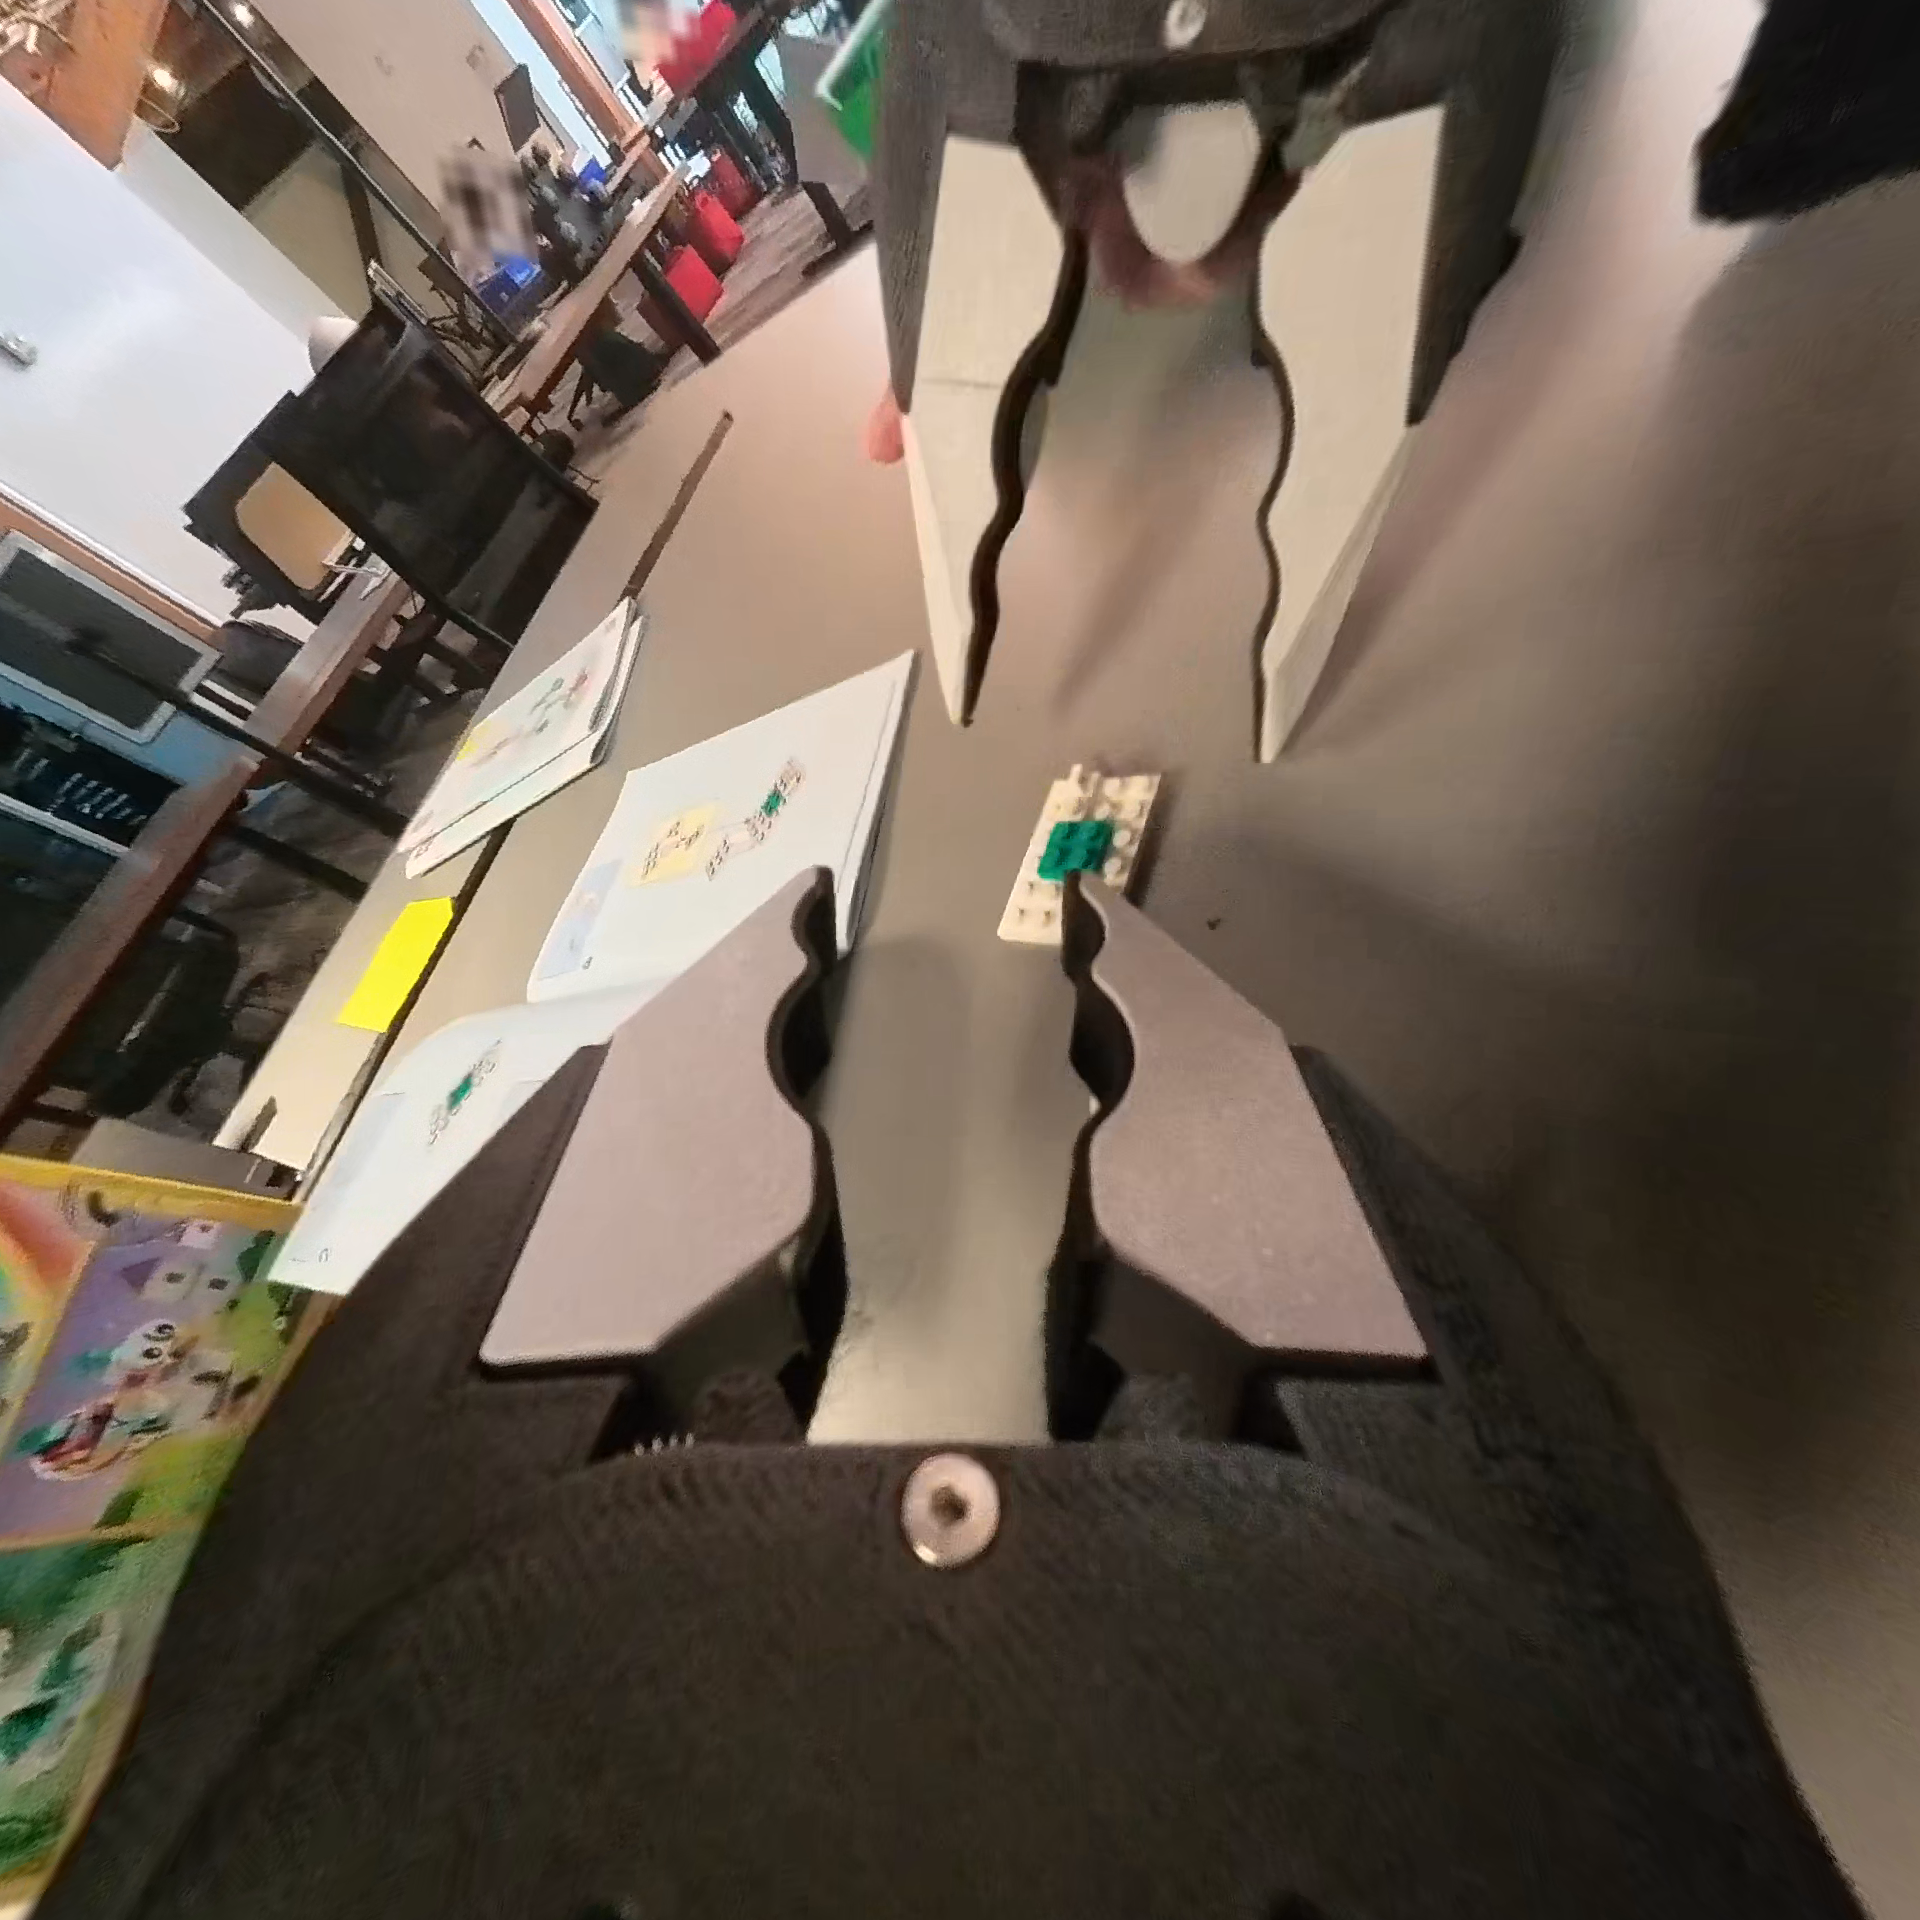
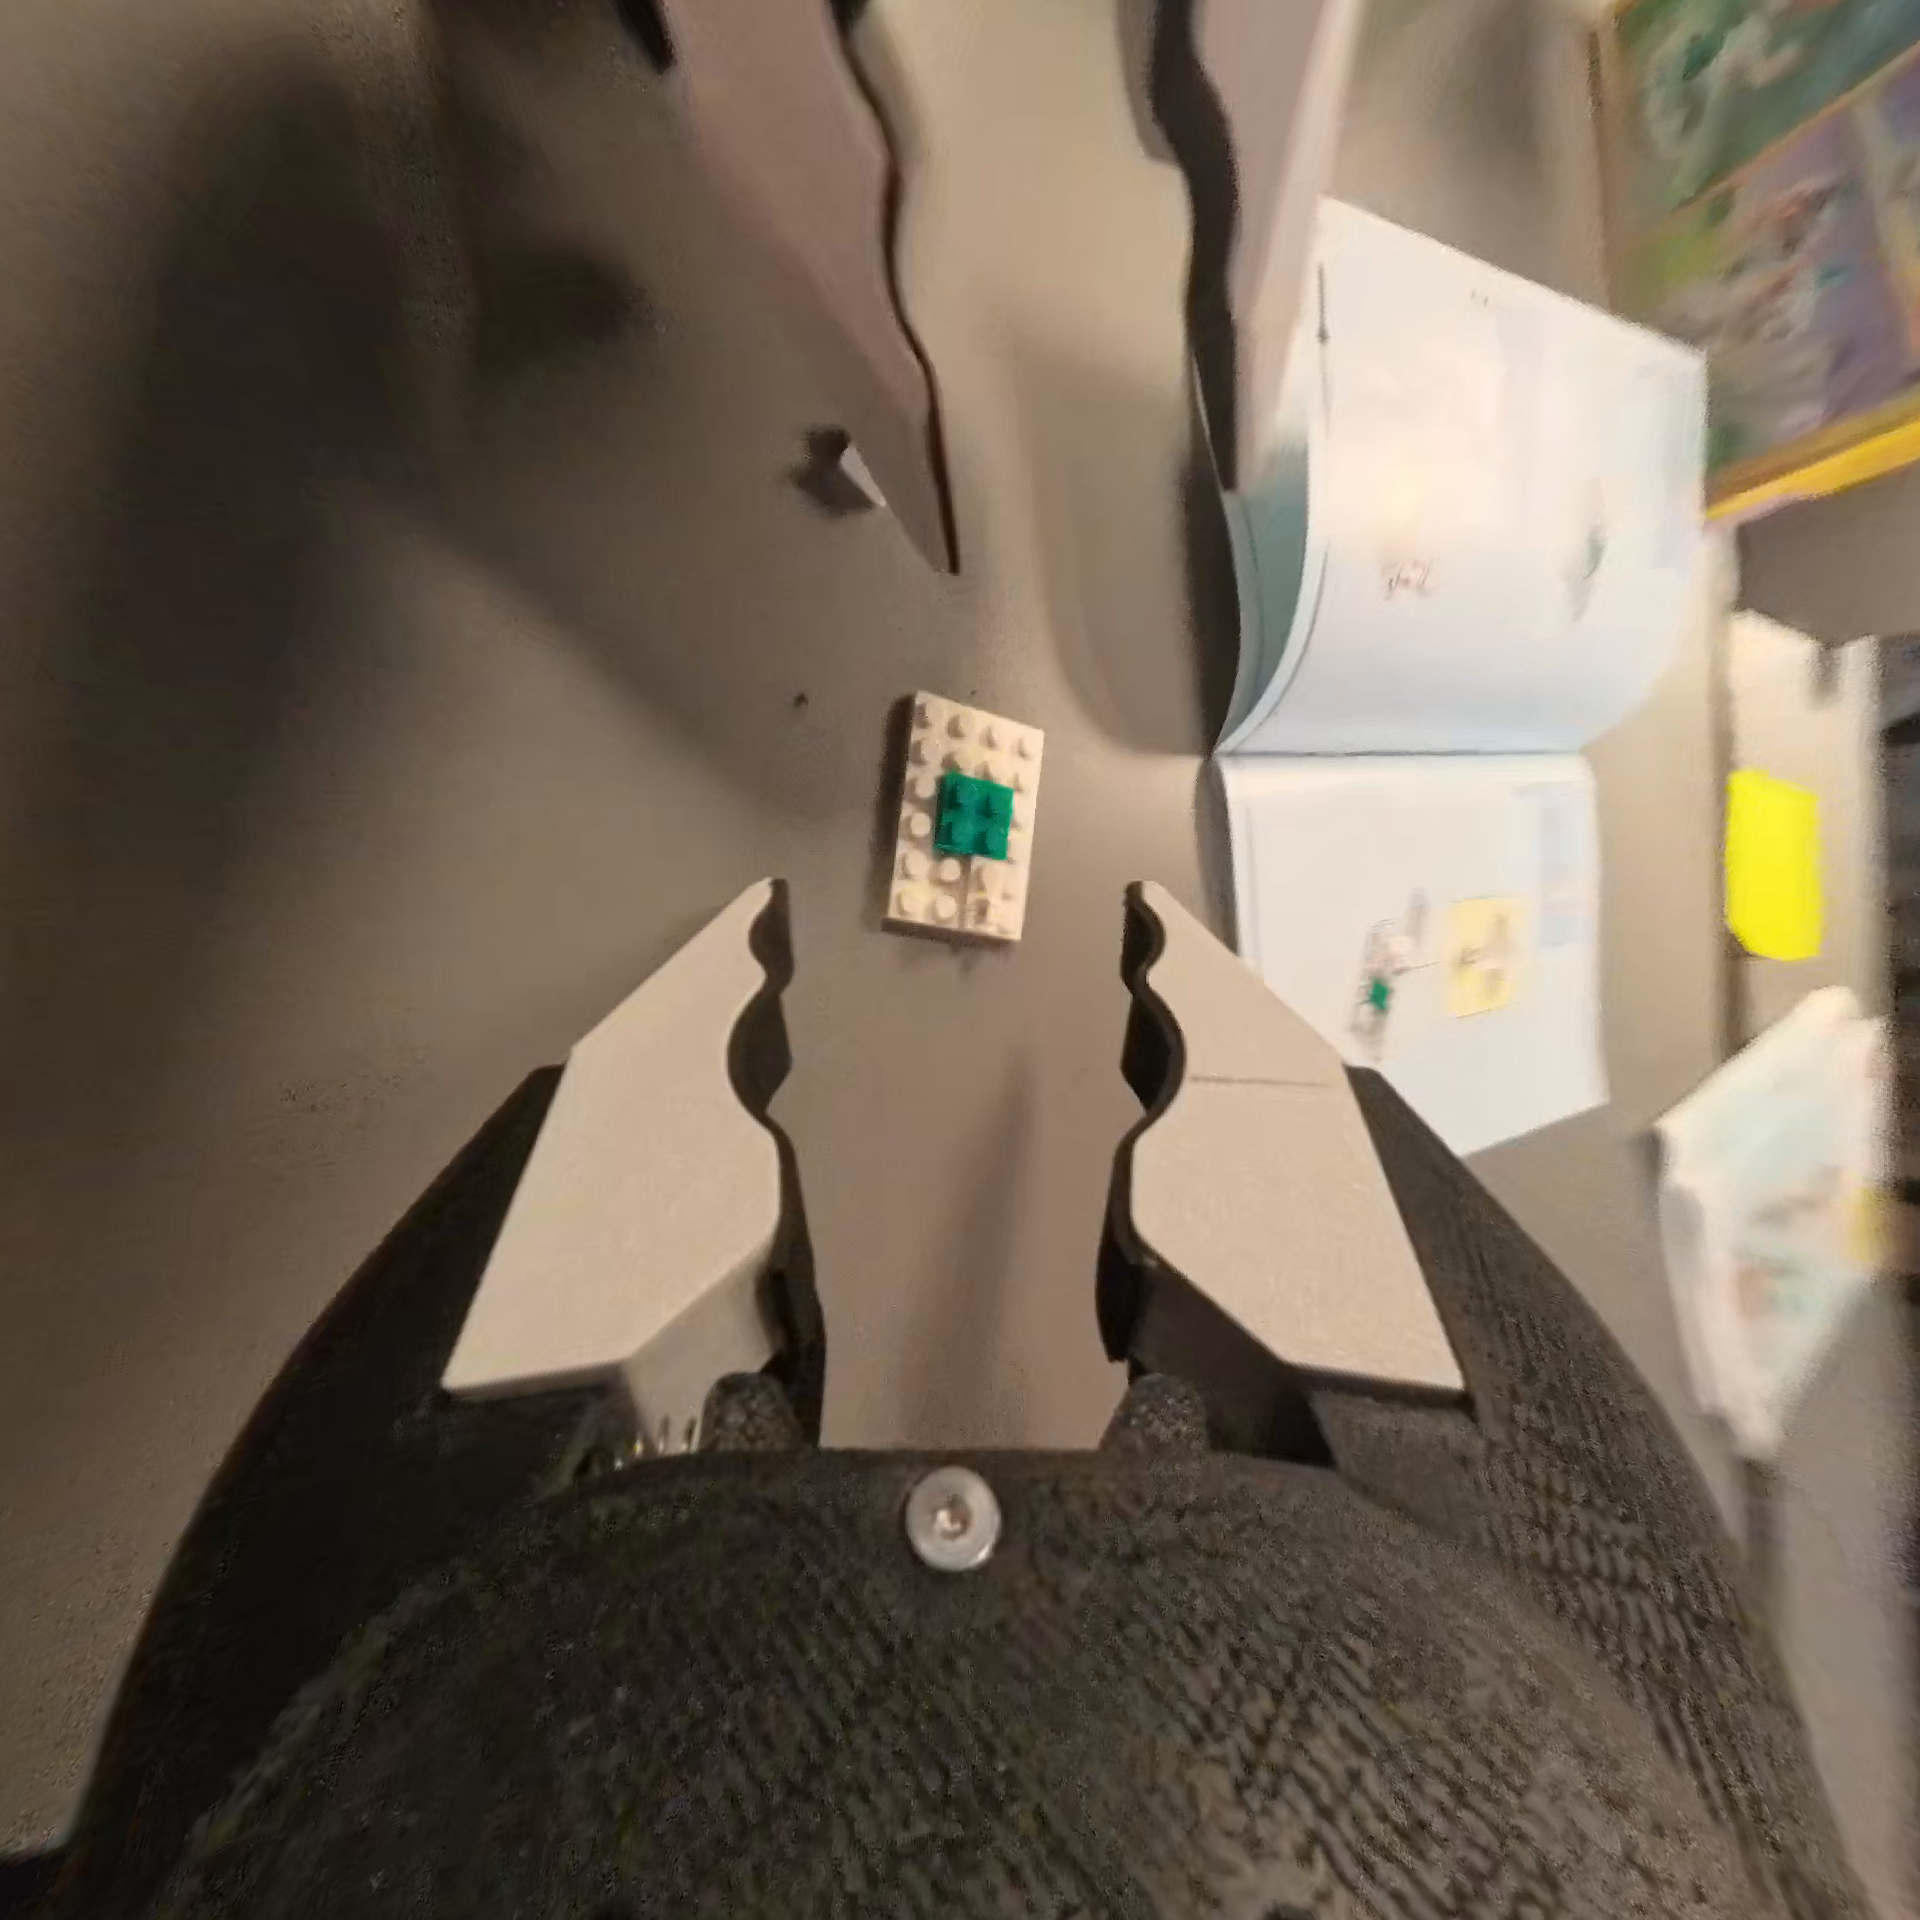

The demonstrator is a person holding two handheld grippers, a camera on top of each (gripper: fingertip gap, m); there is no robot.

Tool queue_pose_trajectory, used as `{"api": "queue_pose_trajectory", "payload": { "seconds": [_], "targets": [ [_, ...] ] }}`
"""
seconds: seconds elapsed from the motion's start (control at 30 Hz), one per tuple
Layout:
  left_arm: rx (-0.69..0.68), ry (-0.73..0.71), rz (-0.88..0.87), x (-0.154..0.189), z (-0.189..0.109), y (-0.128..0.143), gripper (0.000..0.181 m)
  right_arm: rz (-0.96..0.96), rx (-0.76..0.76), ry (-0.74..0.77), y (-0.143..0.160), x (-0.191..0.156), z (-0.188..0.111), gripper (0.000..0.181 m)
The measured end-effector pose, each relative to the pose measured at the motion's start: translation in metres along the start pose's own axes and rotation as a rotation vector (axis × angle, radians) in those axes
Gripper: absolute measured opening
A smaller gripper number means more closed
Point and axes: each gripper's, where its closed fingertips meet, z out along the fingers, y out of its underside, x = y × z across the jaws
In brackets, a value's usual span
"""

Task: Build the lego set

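Note:
A white studded plate (image 1: 1086, 844) lies on the grey table with a small green square plate (image 1: 1083, 847) pressed on its middle. It also shows in the right wrist view (image 2: 961, 821), with the green plate (image 2: 975, 814) on it. My left gripper (image 1: 951, 888) is open and empty, its right fingertip just short of the plate's near end. My right gripper (image 2: 954, 894) is open and empty, with the white plate just beyond its fingertips. Each gripper faces the other across the plate; the right one shows in the left wrist view (image 1: 1112, 727), the left one in the right wrist view (image 2: 1081, 520).
An open instruction booklet (image 1: 727, 831) lies left of the plate, also in the right wrist view (image 2: 1434, 727). A second booklet (image 1: 540, 727), a yellow note (image 1: 400, 961) and the set's colourful box (image 1: 114, 1455) lie near the table's left edge.

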Motion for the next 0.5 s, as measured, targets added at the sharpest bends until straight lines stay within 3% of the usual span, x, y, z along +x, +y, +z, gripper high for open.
{"api": "queue_pose_trajectory", "payload": {
  "seconds": [0.07, 0.13, 0.2, 0.27, 0.37, 0.5],
  "targets": [
    [0.028, 0.002, -0.047, -0.004, -0.005, -0.008, 0.043, 0.154, 0.126, -0.011, -0.008, 0.012, -0.006, 0.072],
    [0.076, 0.006, -0.128, -0.009, -0.014, -0.02, 0.048, 0.279, 0.358, 0.094, -0.026, 0.044, -0.016, 0.072],
    [0.126, -0.004, -0.187, -0.013, -0.03, -0.039, 0.058, 0.404, 0.603, 0.303, -0.036, 0.086, -0.035, 0.072],
    [0.189, -0.069, -0.2, -0.017, -0.055, -0.057, 0.061, 0.491, 0.762, 0.542, -0.027, 0.116, -0.056, 0.064],
    [0.262, -0.188, -0.264, -0.022, -0.105, -0.066, 0.062, 0.513, 0.807, 0.815, -0.004, 0.136, -0.079, 0.054],
    [0.218, -0.456, -0.319, -0.048, -0.185, -0.033, 0.061, 0.423, 0.703, 1.001, 0.016, 0.139, -0.087, 0.049]
  ]
}}
